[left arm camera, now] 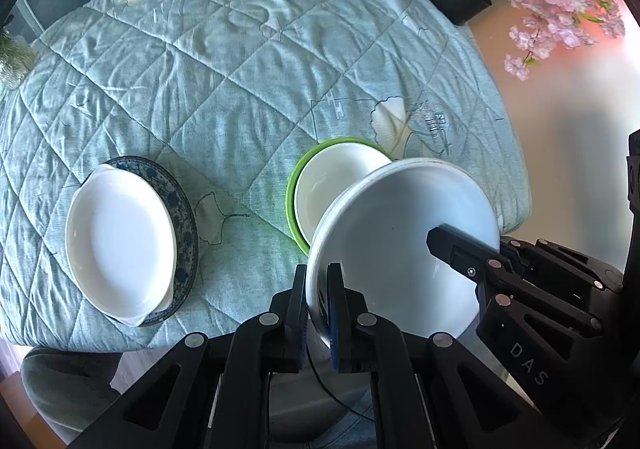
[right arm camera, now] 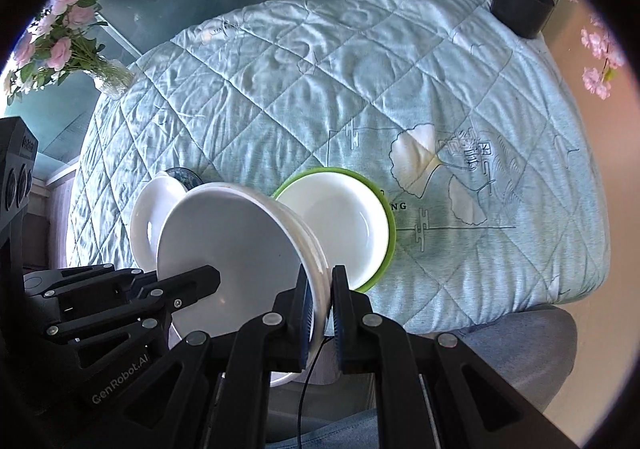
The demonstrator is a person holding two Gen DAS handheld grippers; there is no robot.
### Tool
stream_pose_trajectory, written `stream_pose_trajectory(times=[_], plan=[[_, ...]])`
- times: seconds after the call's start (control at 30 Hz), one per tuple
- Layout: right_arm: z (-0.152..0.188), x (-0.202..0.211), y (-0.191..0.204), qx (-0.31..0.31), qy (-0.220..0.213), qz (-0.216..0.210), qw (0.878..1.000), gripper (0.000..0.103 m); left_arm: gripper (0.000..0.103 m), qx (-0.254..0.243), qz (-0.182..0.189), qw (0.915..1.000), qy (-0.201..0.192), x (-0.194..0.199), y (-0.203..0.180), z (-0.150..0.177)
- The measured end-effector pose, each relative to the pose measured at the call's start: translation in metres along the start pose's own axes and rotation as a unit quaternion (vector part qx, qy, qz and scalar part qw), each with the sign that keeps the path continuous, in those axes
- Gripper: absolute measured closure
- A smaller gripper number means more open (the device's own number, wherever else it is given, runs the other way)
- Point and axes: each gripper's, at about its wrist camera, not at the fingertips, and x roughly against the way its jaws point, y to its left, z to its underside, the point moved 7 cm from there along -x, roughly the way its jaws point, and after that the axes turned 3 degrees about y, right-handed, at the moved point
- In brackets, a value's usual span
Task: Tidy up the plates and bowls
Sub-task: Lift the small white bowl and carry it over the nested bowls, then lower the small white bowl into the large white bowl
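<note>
A large white bowl (left arm camera: 400,233) hangs tilted above the near edge of the table, held from both sides. My left gripper (left arm camera: 318,289) is shut on its left rim, and my right gripper (left arm camera: 440,243) is shut on the opposite rim. In the right wrist view the same bowl (right arm camera: 232,241) sits between my right gripper (right arm camera: 320,285) and my left gripper (right arm camera: 208,277). Just behind it a smaller white bowl (left arm camera: 332,185) rests on a green plate (left arm camera: 294,185). Further left, a white oval dish (left arm camera: 120,237) lies on a blue patterned plate (left arm camera: 184,225).
A quilted light-blue cloth (left arm camera: 240,69) covers the table. A black pot (right arm camera: 520,9) with pink blossoms stands at the far right corner. A vase of pink roses (right arm camera: 60,41) stands off the far left. A grey chair seat (right arm camera: 520,349) is below the near edge.
</note>
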Motion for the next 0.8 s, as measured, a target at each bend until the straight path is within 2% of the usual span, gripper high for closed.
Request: stream_pose_trajectory(times=[0.53,0.8], plan=[[-0.011,-0.056,-0.030,-0.030,0.043,-0.001,0.999,0.095,0.099,0.004,0.010,0.9996,0.026,-0.071,0.002,-0.029],[-0.019,-0.075,-0.037,-0.042,0.053,0.001,0.998,0.095,0.099,0.014,0.007,0.9995,0.028,-0.090,0.004,-0.043]])
